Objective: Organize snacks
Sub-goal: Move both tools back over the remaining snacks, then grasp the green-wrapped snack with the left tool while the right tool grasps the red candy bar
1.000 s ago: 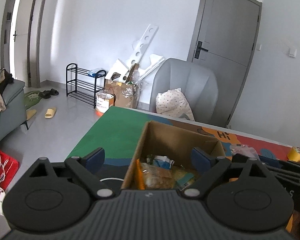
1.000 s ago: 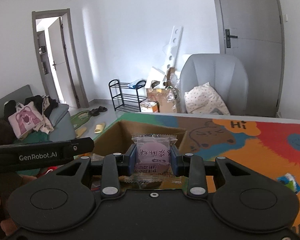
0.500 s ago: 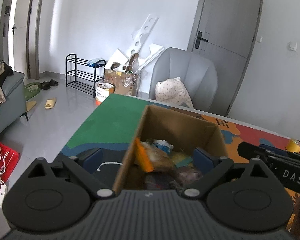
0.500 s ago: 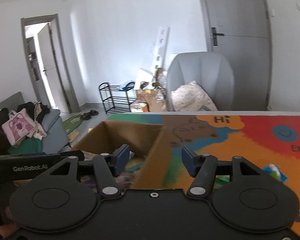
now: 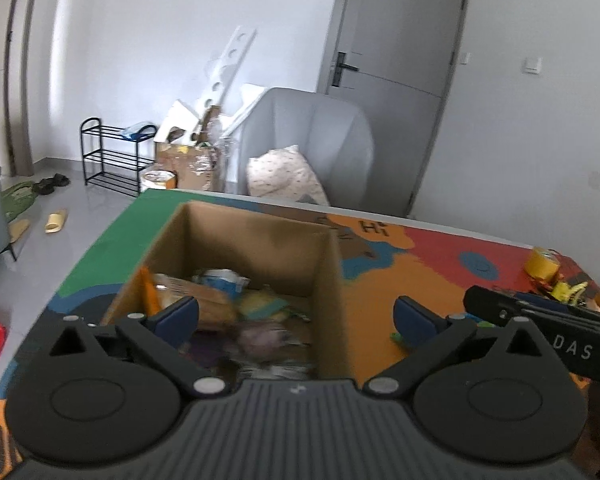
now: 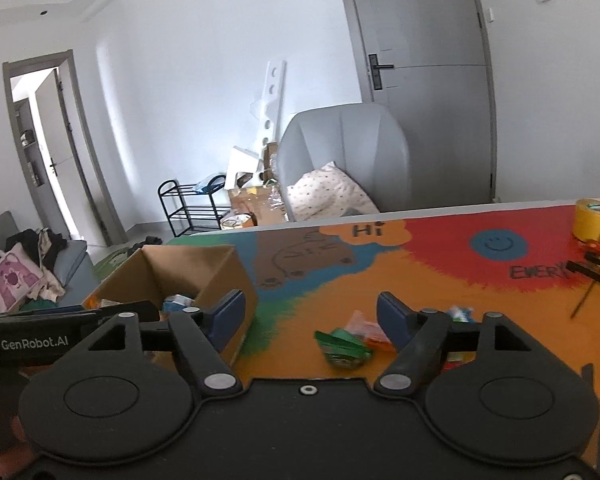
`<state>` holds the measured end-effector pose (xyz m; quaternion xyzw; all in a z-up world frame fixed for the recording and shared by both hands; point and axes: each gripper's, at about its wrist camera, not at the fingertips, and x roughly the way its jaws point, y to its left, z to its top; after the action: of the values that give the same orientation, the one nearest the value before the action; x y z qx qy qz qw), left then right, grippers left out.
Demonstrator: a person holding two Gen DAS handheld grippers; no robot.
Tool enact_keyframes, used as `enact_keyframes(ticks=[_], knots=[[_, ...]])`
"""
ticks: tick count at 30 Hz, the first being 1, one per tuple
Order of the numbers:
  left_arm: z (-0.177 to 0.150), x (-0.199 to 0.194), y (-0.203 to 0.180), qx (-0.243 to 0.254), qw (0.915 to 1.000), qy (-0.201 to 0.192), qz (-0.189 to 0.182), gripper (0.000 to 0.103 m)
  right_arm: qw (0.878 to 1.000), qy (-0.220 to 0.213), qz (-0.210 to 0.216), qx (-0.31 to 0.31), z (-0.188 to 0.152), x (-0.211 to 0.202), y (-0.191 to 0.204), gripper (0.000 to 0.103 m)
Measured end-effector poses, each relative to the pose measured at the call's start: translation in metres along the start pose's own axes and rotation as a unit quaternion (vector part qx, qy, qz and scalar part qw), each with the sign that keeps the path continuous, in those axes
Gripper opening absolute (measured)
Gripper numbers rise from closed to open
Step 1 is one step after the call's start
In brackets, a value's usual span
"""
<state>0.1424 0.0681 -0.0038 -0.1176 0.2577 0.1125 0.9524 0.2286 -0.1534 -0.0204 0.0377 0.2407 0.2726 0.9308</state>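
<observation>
An open cardboard box (image 5: 328, 264) stands on the colourful table mat with several snack packets inside, among them a blurred purple packet (image 5: 256, 338). My left gripper (image 5: 296, 320) hangs over the box's near right wall, jaws opening wide, with nothing gripped. My right gripper (image 6: 310, 312) is right of the box (image 6: 220, 272), jaws opening and empty. Just ahead of it on the mat lie a green packet (image 6: 342, 346), a pink-orange packet (image 6: 364, 328) and a blue-white packet (image 6: 460, 314).
A yellow tape roll (image 6: 594, 220) and small clutter sit at the table's far right. A grey armchair (image 6: 340, 152) with a cushion stands behind the table's far edge. The left gripper's body (image 6: 60, 320) lies at the box's left.
My right gripper let go of the purple packet over the box, opened and swung right toward the loose packets. My left gripper shifted right along the box and spread wider.
</observation>
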Motion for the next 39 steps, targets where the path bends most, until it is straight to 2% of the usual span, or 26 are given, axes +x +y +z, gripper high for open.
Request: enact_keyframes(ticks=[2,5,15,18,23,28,31,39], knots=[[-0.001,0.000,-0.008,0.005,1.0000,-0.001,-0.005,0.103,1.000,-0.004,-0.002,0.010,-0.001,-0.004,-0.009,0.083],[-0.003,0.002,-0.019,0.012,0.9999,0.002,-0.010,0.103,1.000,-0.004,-0.004,0.023,-0.002,-0.008,-0.021,0.087],[-0.007,0.011,-0.050,0.010,0.9989,0.015,-0.044,0.103,0.998,0.001,-0.031,0.051,-0.010,-0.015,-0.062,0.088],[-0.008,0.016,-0.061,0.014,0.9985,0.021,-0.049,0.103,0.998,0.007,-0.039,0.055,-0.013,-0.016,-0.071,0.086],[-0.013,0.022,-0.078,0.025,0.9978,0.019,-0.059,0.103,0.997,0.027,-0.046,0.063,-0.022,-0.010,-0.085,0.069],[-0.018,0.029,-0.092,0.035,0.9968,0.019,-0.069,0.102,0.995,0.048,-0.049,0.072,-0.034,-0.001,-0.094,0.065],[-0.023,0.036,-0.099,0.043,0.9962,0.021,-0.073,0.100,0.994,0.060,-0.053,0.076,-0.039,0.006,-0.098,0.062],[-0.034,0.062,-0.109,0.048,0.9955,0.042,-0.070,0.086,0.992,0.081,-0.056,0.081,-0.049,0.027,-0.105,0.056]])
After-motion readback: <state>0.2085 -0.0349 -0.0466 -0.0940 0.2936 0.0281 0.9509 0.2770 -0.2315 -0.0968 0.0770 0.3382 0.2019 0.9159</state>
